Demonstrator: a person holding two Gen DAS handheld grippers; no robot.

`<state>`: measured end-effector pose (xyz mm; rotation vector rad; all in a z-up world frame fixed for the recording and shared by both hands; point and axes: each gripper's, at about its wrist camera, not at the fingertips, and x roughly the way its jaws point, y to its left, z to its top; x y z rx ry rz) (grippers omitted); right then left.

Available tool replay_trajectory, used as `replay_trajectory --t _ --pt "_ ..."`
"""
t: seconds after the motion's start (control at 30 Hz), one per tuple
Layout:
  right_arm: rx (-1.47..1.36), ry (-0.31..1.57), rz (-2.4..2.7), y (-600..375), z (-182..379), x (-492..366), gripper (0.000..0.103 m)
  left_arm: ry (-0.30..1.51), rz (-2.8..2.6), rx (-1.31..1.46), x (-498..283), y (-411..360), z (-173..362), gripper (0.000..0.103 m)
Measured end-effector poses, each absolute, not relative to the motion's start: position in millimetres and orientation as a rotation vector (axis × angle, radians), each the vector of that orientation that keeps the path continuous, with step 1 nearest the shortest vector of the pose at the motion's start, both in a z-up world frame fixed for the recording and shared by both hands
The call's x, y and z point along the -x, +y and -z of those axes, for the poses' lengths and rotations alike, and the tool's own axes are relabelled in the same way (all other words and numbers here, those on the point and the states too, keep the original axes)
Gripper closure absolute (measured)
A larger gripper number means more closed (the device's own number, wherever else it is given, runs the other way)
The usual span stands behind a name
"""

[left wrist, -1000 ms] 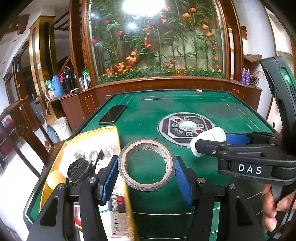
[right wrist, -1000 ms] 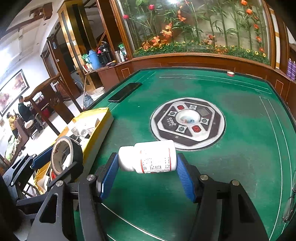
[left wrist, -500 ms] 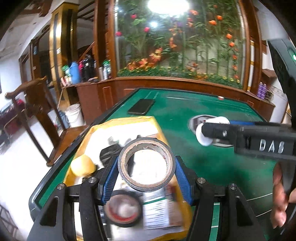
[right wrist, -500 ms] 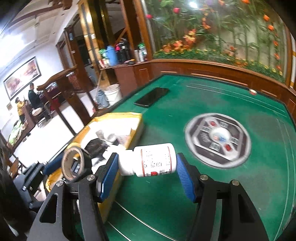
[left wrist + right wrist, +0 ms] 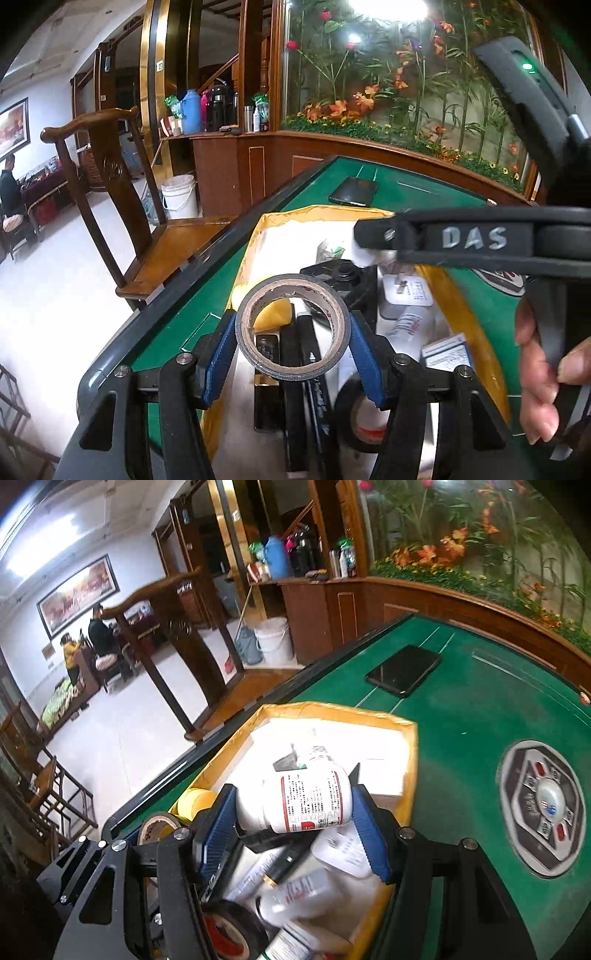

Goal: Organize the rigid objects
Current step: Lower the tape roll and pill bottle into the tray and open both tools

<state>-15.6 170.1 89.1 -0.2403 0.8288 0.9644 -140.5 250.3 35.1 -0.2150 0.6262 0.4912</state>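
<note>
Your left gripper [image 5: 293,341] pinches the tape roll [image 5: 293,328] over the yellow box [image 5: 408,760] on the green bench [image 5: 480,709]; your right gripper [image 5: 294,818] pinches the white bottle [image 5: 295,801] above it too.

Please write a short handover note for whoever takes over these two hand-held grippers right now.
Left hand-held gripper: shut on a roll of black tape, held above the yellow tray.
Right hand-held gripper: shut on a white pill bottle, lying sideways between the pads, also above the tray.
Tray sits on the green table, near its edge; it already holds another black tape roll, a white charger plug and other small items.
Done: both items picked and brought over the tray.
Left: lower and release both. A black phone lies on the table outside the tray.
</note>
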Motion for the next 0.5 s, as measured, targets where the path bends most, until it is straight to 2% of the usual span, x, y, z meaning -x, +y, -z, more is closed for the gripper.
replay_trajectory --t 0.2,0.5 --pt "0.295 0.895 -0.936 185.9 -75.4 2.6 0.041 0.662 -0.457 0.216 135.4 257.6 -25.9 0.040" --pt "0.366 0.846 -0.932 194.2 -80.0 12.5 0.041 0.701 -0.430 0.215 127.8 258.4 -21.7 0.040"
